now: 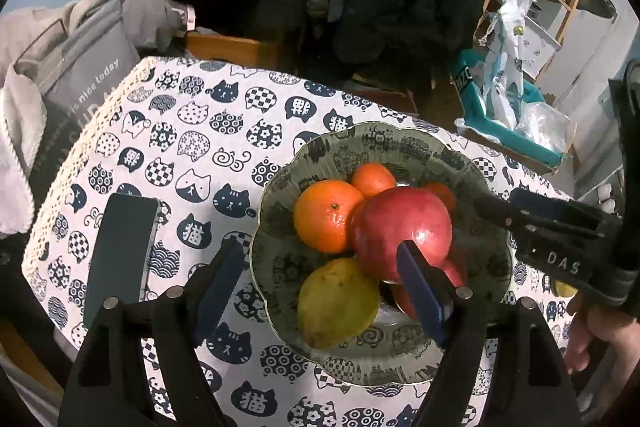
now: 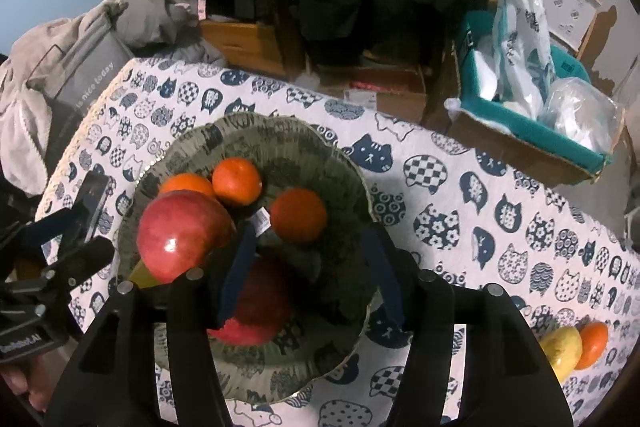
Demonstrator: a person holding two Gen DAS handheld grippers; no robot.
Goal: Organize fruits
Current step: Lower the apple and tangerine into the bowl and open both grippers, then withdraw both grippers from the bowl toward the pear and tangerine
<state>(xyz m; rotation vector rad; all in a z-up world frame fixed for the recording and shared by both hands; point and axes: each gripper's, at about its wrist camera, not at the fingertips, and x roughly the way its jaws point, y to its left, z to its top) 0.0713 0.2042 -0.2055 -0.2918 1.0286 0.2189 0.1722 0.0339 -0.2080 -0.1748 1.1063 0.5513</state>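
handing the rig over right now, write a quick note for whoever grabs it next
Left gripper: jaws open, empty, over the near edge of the bowl.
Right gripper: jaws open, empty, above the bowl's middle.
In the bowl: two red apples, the upper one resting on other fruit, three oranges and a yellow-green fruit.
Left: a yellow fruit and an orange are on the tablecloth, off to the right of the bowl. They likely go in next; the right gripper is nearer.
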